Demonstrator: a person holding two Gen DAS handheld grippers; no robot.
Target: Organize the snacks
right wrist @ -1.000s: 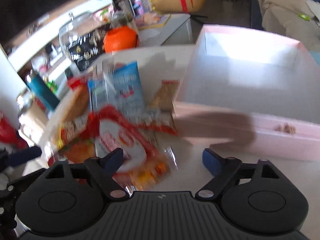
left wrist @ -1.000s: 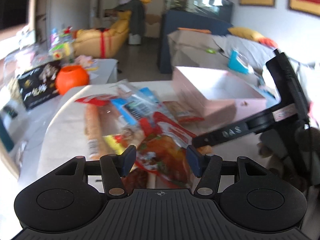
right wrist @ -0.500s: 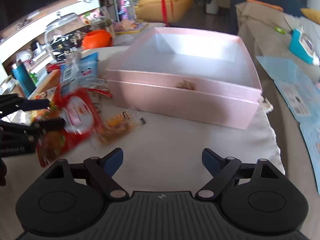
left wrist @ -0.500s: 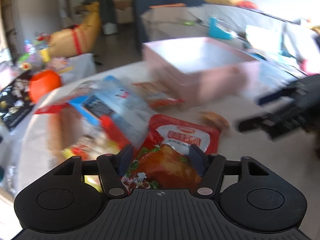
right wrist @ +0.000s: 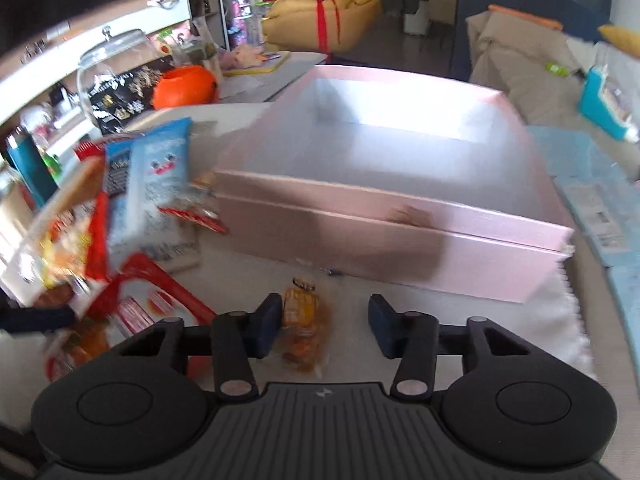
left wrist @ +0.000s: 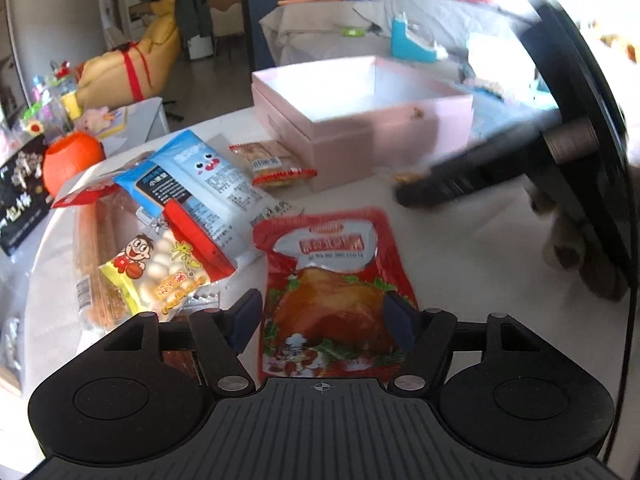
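The right gripper point(right wrist: 322, 324) has been brought down, jaws apart, around the small orange snack packet point(right wrist: 304, 332) before the pink cardboard box point(right wrist: 392, 240). The red meat pouch point(left wrist: 332, 280) lies between the left gripper's point(left wrist: 322, 320) open jaws. Lifting seems next.

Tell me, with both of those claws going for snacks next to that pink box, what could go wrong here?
The right gripper is open around a small orange snack packet lying nearer its left finger, so closing may only pinch a corner. The left gripper straddles the wide red pouch, which could crumple or slip. The other packets lie overlapped beside it, so lifting may drag the blue packet.
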